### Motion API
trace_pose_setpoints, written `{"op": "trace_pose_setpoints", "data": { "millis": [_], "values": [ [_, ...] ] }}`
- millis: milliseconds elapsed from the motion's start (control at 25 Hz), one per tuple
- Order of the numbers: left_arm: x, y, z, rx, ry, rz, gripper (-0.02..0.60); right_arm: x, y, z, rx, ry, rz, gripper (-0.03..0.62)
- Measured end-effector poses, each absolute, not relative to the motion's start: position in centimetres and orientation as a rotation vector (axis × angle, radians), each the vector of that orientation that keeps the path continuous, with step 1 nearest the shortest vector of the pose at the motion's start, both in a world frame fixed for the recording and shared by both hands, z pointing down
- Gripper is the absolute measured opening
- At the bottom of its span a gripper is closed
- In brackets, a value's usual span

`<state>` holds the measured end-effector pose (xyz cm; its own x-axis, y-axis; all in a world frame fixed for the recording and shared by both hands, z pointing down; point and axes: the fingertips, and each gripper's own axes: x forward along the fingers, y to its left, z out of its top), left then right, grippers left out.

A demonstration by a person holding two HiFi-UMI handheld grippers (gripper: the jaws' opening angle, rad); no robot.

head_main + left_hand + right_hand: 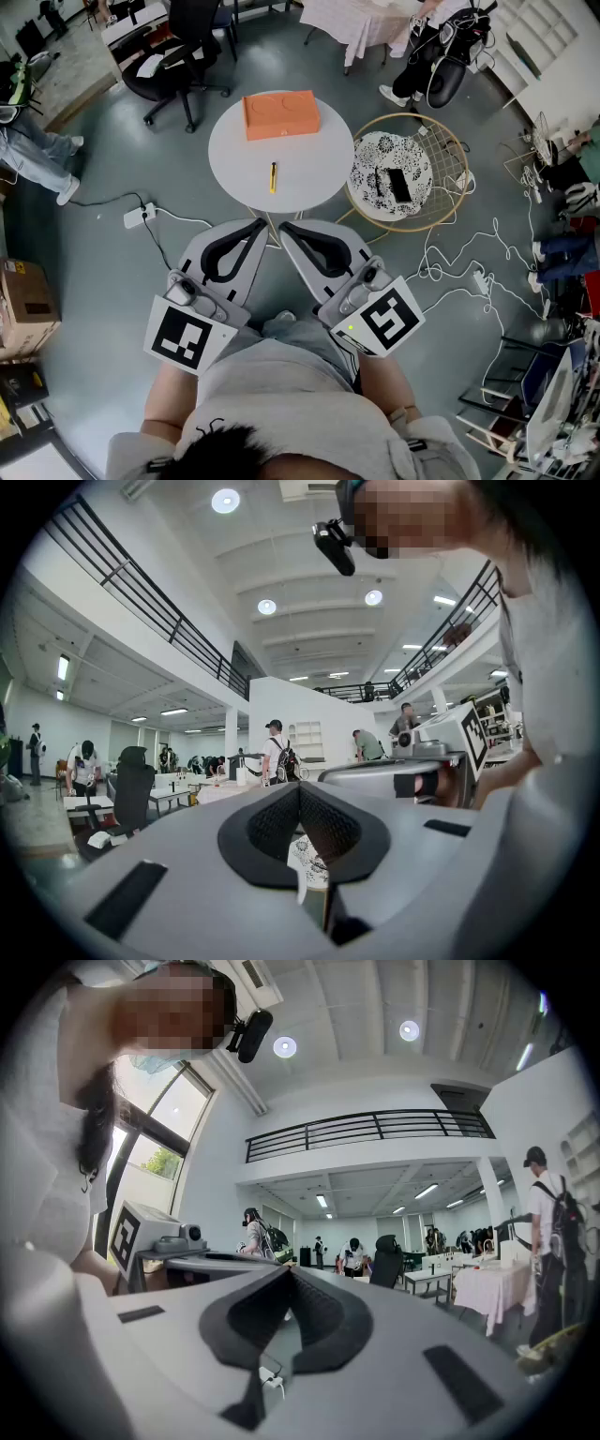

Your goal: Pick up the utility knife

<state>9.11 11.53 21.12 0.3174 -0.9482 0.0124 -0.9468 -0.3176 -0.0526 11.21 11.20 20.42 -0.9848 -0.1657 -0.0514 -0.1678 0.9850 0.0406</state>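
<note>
Gripping nothing on either side: left gripper (261,226) and right gripper (286,228) held side by side close to the body, marker cubes nearest, tips pointed forward and angled toward each other, almost meeting. Jaws of each pressed together at the tips, with only the oval hollow of the black pads between them and no object inside; plain in each gripper's own view.

Just ahead of both tips, the near edge of a round white table (230,150). Farther ahead, well apart from the jaws and untouched, the utility knife (273,177): yellow and black, lying flat on the tabletop, long axis pointing away from the grippers, roughly in line with the gap between the two tools. Beyond the knife, at the table's far side, an orange box (281,114).

Off to the right of the right gripper, a gold wire side table (373,159) with a patterned white top and a black phone (398,185) on it. Off to the left of the left gripper, a white power strip (139,216) on the grey floor. Farthest out, beyond the table and leftward, a black office chair (178,47).
</note>
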Motion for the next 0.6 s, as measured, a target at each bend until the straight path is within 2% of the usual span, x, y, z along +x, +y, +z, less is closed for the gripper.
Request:
{"op": "trace_pose_setpoints", "data": {
  "millis": [600],
  "values": [
    [9.9, 11.8, 22.0, -2.518, 1.854, -0.059, 0.011, 11.9, 11.2, 21.3, -0.223, 3.079, -0.013, 0.009]
  ]
}}
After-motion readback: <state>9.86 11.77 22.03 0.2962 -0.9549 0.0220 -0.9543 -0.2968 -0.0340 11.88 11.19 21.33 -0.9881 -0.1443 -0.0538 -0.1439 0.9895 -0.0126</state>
